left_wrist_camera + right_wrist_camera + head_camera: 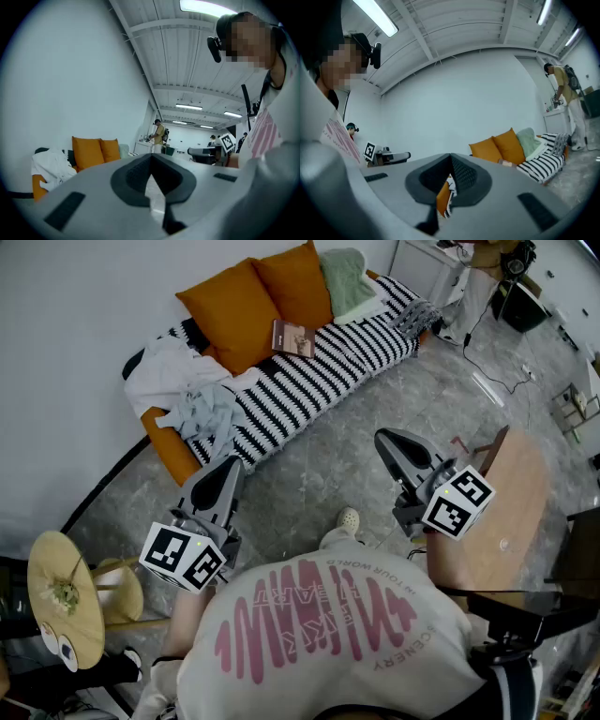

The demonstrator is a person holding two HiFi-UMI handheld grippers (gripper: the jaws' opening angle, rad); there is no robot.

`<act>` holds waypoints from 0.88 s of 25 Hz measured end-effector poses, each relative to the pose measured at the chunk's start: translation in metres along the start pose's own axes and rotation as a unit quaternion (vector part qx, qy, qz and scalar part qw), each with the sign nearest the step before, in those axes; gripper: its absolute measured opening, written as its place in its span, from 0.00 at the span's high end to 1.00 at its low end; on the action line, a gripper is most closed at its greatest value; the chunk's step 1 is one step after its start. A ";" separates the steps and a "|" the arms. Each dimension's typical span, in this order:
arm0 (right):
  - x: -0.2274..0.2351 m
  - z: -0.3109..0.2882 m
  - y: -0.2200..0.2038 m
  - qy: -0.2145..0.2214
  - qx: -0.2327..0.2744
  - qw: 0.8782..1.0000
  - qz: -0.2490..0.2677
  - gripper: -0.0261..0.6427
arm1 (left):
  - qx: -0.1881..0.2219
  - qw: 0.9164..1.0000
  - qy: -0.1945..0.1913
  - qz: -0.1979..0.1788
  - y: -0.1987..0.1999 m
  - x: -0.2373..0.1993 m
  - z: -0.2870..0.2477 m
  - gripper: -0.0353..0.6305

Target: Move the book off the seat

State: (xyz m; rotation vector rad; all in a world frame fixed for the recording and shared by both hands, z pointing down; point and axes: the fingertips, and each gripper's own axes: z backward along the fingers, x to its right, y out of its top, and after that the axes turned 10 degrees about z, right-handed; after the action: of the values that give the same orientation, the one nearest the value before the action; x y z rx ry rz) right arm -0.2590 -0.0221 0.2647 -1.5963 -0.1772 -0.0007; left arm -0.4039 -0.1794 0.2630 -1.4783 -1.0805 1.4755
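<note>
The book (292, 337) lies on the striped seat of the sofa (309, 381), leaning against the orange cushions (234, 310). A heap of white and pale-blue clothes (192, 390) occupies the sofa's left end. Both grippers are held level over the grey floor, well apart from the sofa. The left gripper (230, 468) has its jaws together, empty. The right gripper (382, 440) likewise, jaws closed on nothing.
</note>
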 end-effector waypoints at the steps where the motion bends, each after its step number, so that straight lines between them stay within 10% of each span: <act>1: 0.000 0.000 0.000 0.000 0.000 1.000 0.000 0.94 | 0.000 1.000 0.000 0.000 0.001 0.000 0.000 0.94; 22: 0.045 -0.030 0.000 0.002 0.019 0.999 -0.042 0.94 | -0.015 0.999 0.030 -0.011 -0.003 -0.017 -0.027 0.94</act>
State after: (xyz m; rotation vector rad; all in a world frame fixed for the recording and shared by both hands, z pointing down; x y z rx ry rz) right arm -0.2113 -0.0467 0.2711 -1.5497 -0.2398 -0.0649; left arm -0.3762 -0.1931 0.2726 -1.5170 -1.0839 1.3975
